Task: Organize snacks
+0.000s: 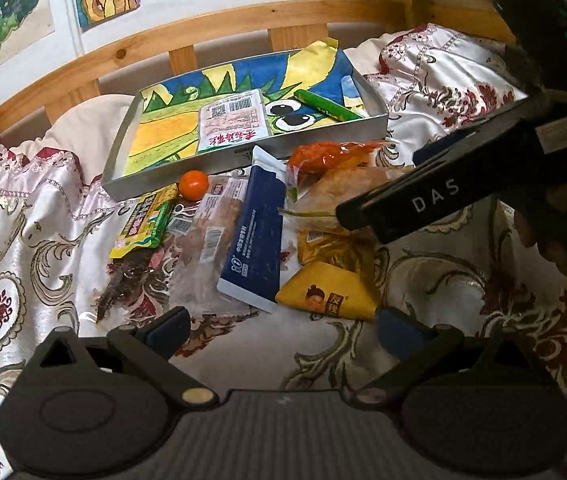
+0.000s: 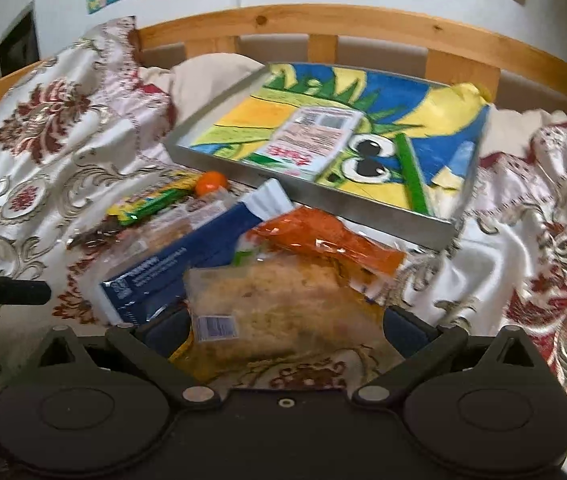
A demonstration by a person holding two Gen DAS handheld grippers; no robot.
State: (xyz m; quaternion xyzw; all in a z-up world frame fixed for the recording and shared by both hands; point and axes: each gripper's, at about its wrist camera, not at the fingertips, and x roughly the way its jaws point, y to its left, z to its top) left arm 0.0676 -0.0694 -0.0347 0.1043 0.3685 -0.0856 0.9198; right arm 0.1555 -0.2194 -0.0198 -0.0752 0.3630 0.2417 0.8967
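Your right gripper point(image 2: 285, 330), jaws spread, reaches around the clear flatbread packet point(image 2: 279, 312) at lower centre; close, then carry it to the tray point(image 2: 363, 210). Left gripper point(image 1: 283, 328) waits, jaws spread.

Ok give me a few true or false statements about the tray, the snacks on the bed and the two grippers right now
1. The tray already holds a white packet and a green stick. True.
2. The small orange fruit lies inside the tray. False: it sits on the bedspread beside the tray's front wall.
3. The left gripper is open and holds nothing. True.
4. The right gripper is shut on the navy box. False: it is open, around a clear bread packet.
5. The navy box stands upright. False: it lies flat.
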